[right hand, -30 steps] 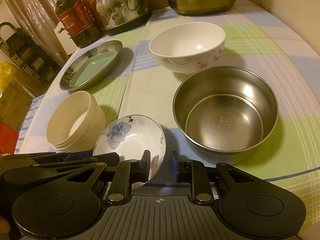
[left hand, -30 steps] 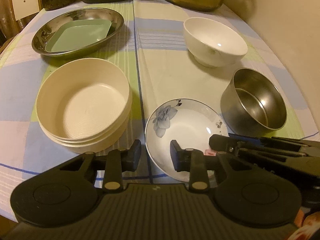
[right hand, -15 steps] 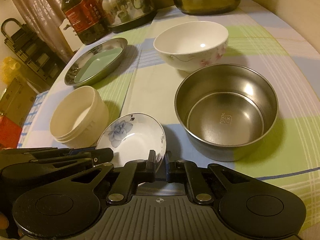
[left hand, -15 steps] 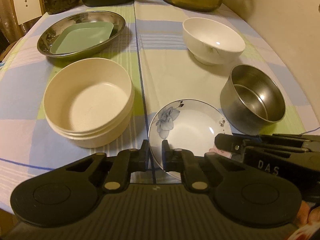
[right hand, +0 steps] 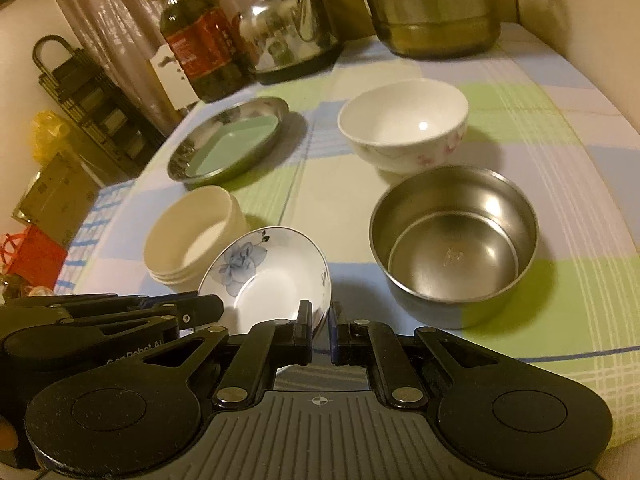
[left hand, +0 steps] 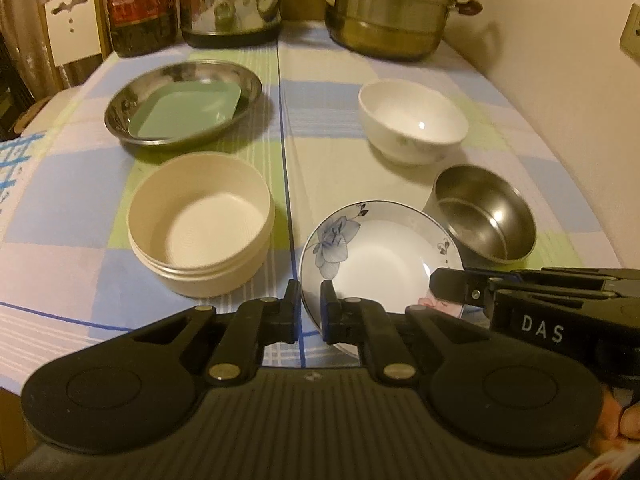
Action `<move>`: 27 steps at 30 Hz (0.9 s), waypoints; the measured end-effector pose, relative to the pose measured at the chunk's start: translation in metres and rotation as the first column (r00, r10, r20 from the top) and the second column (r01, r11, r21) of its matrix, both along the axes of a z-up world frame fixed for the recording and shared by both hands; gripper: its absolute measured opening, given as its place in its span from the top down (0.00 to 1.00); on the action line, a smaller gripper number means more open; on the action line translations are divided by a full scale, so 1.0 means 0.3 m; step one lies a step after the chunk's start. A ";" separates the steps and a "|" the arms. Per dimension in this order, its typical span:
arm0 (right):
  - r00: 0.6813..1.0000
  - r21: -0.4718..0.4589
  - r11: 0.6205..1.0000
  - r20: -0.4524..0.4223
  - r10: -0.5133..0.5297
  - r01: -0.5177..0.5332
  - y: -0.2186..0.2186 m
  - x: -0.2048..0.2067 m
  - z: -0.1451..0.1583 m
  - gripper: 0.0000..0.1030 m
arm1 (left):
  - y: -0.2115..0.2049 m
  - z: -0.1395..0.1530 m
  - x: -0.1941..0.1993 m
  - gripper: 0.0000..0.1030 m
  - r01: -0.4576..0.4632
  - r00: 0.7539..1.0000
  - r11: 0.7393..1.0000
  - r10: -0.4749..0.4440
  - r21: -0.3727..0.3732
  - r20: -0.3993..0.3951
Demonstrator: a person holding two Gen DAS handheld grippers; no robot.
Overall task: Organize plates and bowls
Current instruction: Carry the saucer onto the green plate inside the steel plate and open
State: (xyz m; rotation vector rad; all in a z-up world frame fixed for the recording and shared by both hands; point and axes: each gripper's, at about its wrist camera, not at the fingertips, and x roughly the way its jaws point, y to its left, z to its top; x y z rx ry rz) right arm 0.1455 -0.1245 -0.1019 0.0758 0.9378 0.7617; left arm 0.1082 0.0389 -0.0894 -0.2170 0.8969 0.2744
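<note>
Both grippers are clamping the same flowered dish (left hand: 372, 256) by its near rim: the left gripper (left hand: 311, 304) is pinching the near-left edge with its jaws drawn narrow on the thin rim, and the right gripper (right hand: 320, 322) is pinching the near-right edge in the same way. In the right wrist view the flowered dish (right hand: 268, 276) is tilting, its right edge standing above the checked tablecloth (right hand: 540, 128); whether its left edge is touching the cloth cannot be told. In the left wrist view the right gripper (left hand: 436, 284) is entering from the right and reaching over the dish's right rim. Just to the left of the dish a cream round tub (left hand: 200, 224) is sitting on the cloth, and just to the right a steel bowl (left hand: 484, 212) is standing empty. Farther back on the right a white porcelain bowl (left hand: 412, 120) is resting upright, apart from the steel bowl. Far left, a steel plate (left hand: 248, 80) is holding a green square tray (left hand: 186, 108) inside it. Along the far edge of the table an oil bottle (left hand: 140, 4), a kettle (left hand: 232, 0) and a steel steamer pot (left hand: 392, 8) are standing in a row.
</note>
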 end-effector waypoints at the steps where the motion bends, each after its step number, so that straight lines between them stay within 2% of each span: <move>1: 1.000 0.004 1.000 0.003 0.000 0.000 0.001 0.002 0.010 0.92 | 0.001 0.010 0.000 0.92 -0.002 1.000 1.000 0.001 0.003 0.008; 12: 0.999 0.035 0.999 0.035 -0.001 0.000 0.085 0.065 0.093 0.92 | 0.095 0.089 0.060 0.92 -0.004 0.998 1.000 0.003 0.020 0.059; 27: 0.998 0.066 0.998 0.057 0.002 -0.005 0.425 0.248 0.147 0.92 | 0.444 0.152 0.232 0.92 -0.023 0.996 0.999 0.019 0.048 0.085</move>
